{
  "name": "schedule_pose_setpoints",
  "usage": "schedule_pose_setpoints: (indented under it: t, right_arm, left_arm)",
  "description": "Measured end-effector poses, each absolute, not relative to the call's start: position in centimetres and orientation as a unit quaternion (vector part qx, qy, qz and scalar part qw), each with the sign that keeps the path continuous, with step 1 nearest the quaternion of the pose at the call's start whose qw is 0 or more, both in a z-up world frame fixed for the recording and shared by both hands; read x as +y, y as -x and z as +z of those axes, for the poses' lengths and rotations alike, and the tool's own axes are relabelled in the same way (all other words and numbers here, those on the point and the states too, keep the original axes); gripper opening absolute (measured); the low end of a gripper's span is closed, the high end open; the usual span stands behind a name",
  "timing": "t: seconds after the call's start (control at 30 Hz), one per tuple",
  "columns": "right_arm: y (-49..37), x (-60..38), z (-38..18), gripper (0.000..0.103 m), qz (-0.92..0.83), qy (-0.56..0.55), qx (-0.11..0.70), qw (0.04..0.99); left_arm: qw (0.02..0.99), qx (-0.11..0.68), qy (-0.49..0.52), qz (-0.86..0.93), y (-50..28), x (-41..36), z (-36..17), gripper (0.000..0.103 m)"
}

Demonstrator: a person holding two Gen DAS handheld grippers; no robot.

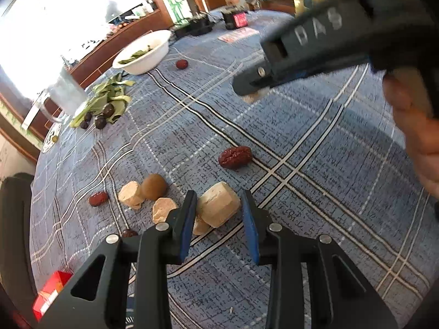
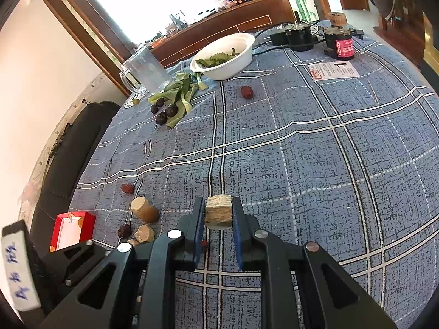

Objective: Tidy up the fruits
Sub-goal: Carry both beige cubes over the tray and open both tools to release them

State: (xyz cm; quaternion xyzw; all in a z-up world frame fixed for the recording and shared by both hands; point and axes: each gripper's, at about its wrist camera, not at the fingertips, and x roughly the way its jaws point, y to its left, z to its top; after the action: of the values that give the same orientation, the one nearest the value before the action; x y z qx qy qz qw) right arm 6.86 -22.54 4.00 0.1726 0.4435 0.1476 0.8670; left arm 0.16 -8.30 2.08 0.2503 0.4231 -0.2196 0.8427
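While the right gripper (image 2: 218,213) hangs above the bench (image 2: 315,142) with its jaws clamped on a tan chunk (image 2: 218,211), the left gripper (image 1: 219,211) has its jaws apart around a bigger chunk (image 1: 218,207) lying near a red date (image 1: 235,157); a white bowl (image 2: 223,54) sits far left.

My table's blue plaid cloth (image 2: 315,142) carries a white bowl (image 2: 223,54), glass mug (image 2: 144,68), greens (image 2: 178,93), dark plums (image 2: 167,112), red dates (image 1: 235,157), and what look like tan root chunks (image 1: 131,194).
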Motion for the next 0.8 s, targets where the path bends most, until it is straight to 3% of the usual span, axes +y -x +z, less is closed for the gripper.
schedule_pose_setpoints:
  t: [0.27, 0.8]
  right_arm:
    - [-4.8, -20.5, 6.0, 0.018, 0.188, -0.142, 0.385, 0.892]
    - [2.2, -6.9, 6.9, 0.017, 0.222, 0.066, 0.327, 0.916]
  left_arm:
    - [0.899, 0.367, -0.150, -0.184, 3.4, -4.9, 6.9, 0.034]
    - [0.951, 0.309, -0.031, 0.000, 10.8, 9.6, 11.3, 0.035]
